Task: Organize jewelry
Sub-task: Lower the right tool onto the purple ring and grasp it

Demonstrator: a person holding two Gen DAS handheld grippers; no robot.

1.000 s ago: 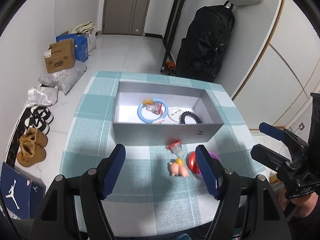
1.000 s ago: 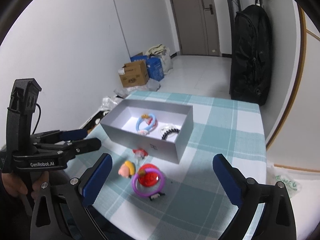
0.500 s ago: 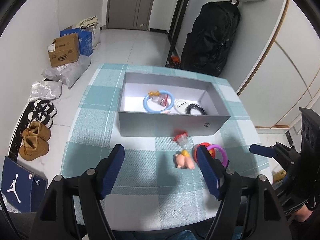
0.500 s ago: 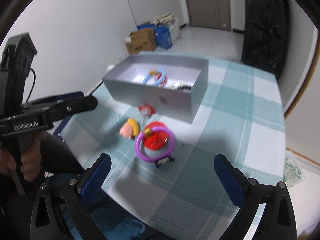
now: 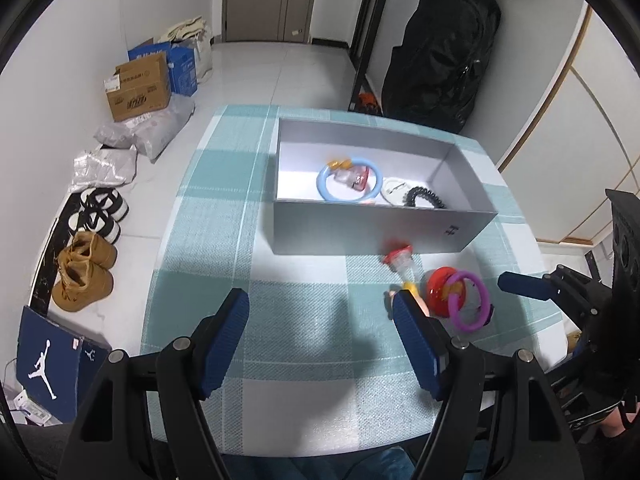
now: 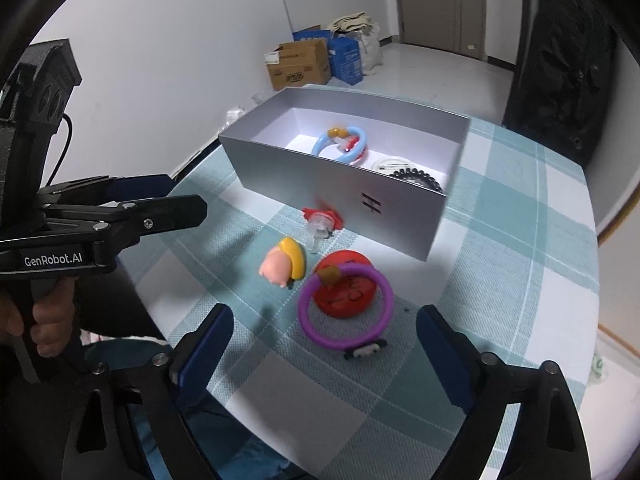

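Hovering wide open and empty, the right gripper (image 6: 320, 344) frames the purple ring (image 6: 346, 308) lying on the red disc (image 6: 344, 288); closing could snag both. The left gripper (image 5: 320, 344) is likewise open, empty.

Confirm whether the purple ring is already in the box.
No, the purple ring lies on the tablecloth outside the box, over a red disc.
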